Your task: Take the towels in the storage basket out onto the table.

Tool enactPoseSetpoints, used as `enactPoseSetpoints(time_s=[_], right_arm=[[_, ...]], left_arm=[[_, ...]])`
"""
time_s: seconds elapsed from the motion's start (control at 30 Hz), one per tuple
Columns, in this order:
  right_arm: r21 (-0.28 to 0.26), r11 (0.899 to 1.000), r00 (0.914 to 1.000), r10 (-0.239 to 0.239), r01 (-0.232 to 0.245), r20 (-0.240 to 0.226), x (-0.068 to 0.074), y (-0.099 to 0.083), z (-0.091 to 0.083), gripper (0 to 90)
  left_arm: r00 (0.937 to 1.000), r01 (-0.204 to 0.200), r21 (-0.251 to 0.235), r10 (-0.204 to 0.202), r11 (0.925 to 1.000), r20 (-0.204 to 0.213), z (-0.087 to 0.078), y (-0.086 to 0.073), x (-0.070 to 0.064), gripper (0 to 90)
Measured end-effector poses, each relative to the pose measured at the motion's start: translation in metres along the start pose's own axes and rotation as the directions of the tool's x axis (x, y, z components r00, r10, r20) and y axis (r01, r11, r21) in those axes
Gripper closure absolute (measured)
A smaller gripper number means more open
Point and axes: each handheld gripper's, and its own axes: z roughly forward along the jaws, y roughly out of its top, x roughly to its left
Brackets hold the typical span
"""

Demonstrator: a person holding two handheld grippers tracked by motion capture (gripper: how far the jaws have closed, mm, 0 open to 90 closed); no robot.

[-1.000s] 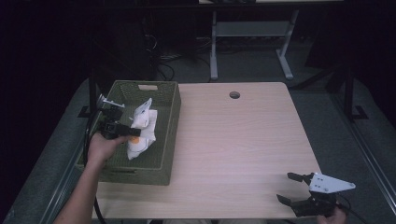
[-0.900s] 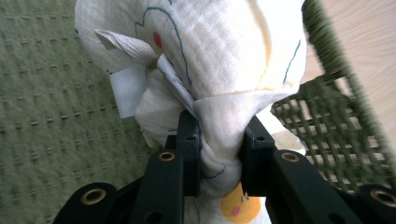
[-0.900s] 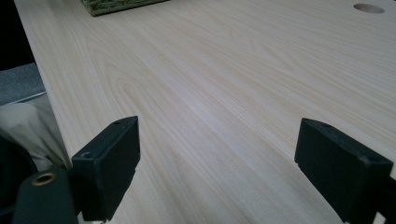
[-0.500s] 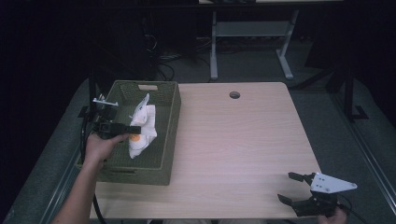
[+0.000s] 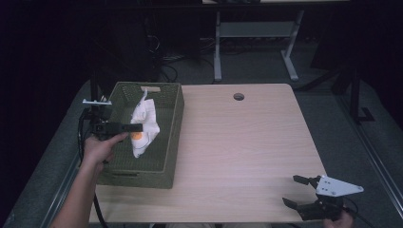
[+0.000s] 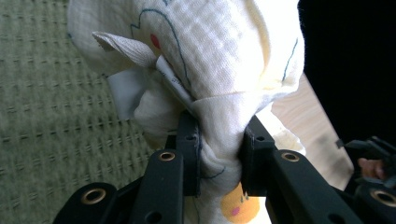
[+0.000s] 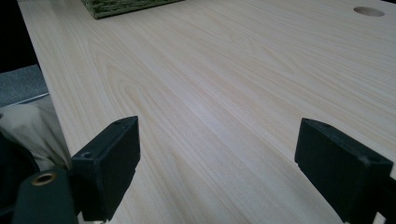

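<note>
Cloth (image 5: 143, 124) now lifted clear of the basket (image 5: 172, 124) floor since a second ago — pinched in my left gripper (image 5: 139, 127); removal under way. Right gripper (image 5: 300, 192) spread, idle over the tabletop (image 5: 247, 142).

cream cloth (image 5: 144, 124) with printed line drawings and an orange spot, bunched, hanging lifted over the green woven basket (image 5: 172, 142), sewn tag showing
</note>
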Motion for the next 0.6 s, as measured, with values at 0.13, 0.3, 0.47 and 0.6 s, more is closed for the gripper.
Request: enactPoseSetpoints(time_s=[0.13,0.3,0.47,0.6], right_arm=[[-0.005,1.000,1.0000,-0.002,0.002,0.001,0.000,0.000,-0.001,13.8],[-0.005,1.000,1.0000,-0.003,0.003,-0.001,0.000,0.000,-0.001,13.8],[-0.006,1.000,1.0000,-0.005,0.005,-0.002,0.000,0.001,-0.001,13.8],[-0.004,1.000,1.0000,-0.008,0.008,-0.003,0.000,0.001,0.000,13.8]], left_arm=[[0.9984,0.010,-0.028,-0.009,0.9996,0.055,-0.001,0.001,-0.004,73.5],[0.9979,-0.011,-0.034,0.013,0.9994,0.063,0.001,0.003,-0.009,73.5],[0.9957,0.001,-0.057,0.004,0.9984,0.093,0.002,0.006,-0.013,73.5],[0.9924,-0.005,-0.076,0.014,0.9971,0.122,0.003,0.007,-0.016,73.5]])
